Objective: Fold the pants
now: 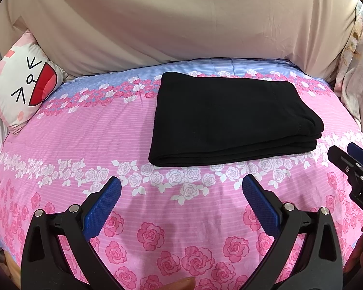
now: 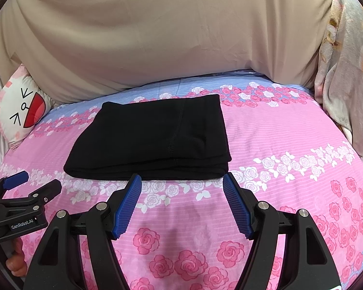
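The black pants lie folded into a flat, layered rectangle on the bed, toward its far edge, where the pink rose-printed cover turns to a blue band. Their stacked folds show along the near edge; the dark cloth swallows most seams and detail. Just short of that near edge the right gripper hovers with its blue-padded jaws standing wide and nothing between them. The left gripper hangs nearer the bed's near edge, jaws likewise spread wide and empty. Each gripper's handle is cut off by the frame, and only fingertips of the hands show. A cartoon-face cushion sits at the far left corner, partly cropped. Beige cloth rises behind the far edge, hiding whatever it covers.
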Motion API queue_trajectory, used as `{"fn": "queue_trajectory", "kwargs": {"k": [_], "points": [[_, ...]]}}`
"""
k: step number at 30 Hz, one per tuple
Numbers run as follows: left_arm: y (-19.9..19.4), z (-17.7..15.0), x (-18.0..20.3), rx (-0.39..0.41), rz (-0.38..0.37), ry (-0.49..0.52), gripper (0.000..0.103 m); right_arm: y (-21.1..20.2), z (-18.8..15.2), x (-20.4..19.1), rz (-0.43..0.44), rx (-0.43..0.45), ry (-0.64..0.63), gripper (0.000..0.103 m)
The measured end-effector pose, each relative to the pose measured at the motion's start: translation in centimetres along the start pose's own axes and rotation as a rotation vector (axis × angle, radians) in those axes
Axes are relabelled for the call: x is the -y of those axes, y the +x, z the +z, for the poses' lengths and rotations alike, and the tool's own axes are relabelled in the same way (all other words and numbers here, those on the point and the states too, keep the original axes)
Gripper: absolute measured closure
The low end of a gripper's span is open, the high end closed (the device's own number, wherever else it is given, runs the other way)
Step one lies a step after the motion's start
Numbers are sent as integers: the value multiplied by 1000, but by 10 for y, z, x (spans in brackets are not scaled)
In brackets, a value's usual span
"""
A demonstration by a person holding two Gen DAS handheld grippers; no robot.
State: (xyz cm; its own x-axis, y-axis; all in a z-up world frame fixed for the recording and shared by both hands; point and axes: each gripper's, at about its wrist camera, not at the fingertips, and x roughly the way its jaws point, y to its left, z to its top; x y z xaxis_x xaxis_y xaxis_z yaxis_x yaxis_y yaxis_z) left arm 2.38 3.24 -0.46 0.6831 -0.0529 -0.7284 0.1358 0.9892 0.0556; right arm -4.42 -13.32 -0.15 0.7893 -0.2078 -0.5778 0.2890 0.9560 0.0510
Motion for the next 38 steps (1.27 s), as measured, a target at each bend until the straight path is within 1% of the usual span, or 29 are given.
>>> {"fn": "queue_trajectory", "kwargs": {"k": [23, 26, 27, 28, 30, 32, 34, 36, 37, 38], "points": [[3, 1, 2, -4, 0, 16, 5, 2, 1, 1, -2, -2, 1, 35], [2, -2, -1, 21, -20, 0, 5, 4, 1, 2, 0, -5, 0, 35], [3, -2, -1, 16, -31, 0, 5, 4, 1, 2, 1, -7, 0, 35], [4, -3, -2, 16, -30, 6, 5, 5, 1, 2, 1, -9, 0, 35], [6, -3, -1, 19, 8, 15, 5, 5, 1, 3, 1, -12, -1, 35], [9, -3, -2, -2, 18, 24, 5, 5, -1, 2, 0, -16, -3, 35], [11, -4, -6, -21, -4, 11, 5, 5, -3, 2, -1, -24, -6, 35], [13, -7, -9, -31, -10, -5, 5, 5, -7, 2, -3, -34, -7, 33], [14, -9, -10, -38, -16, -5, 5, 6, -9, 2, -5, -40, -8, 27], [15, -10, -9, -41, -15, -4, 5, 7, -11, 2, -10, -43, -9, 26]]}}
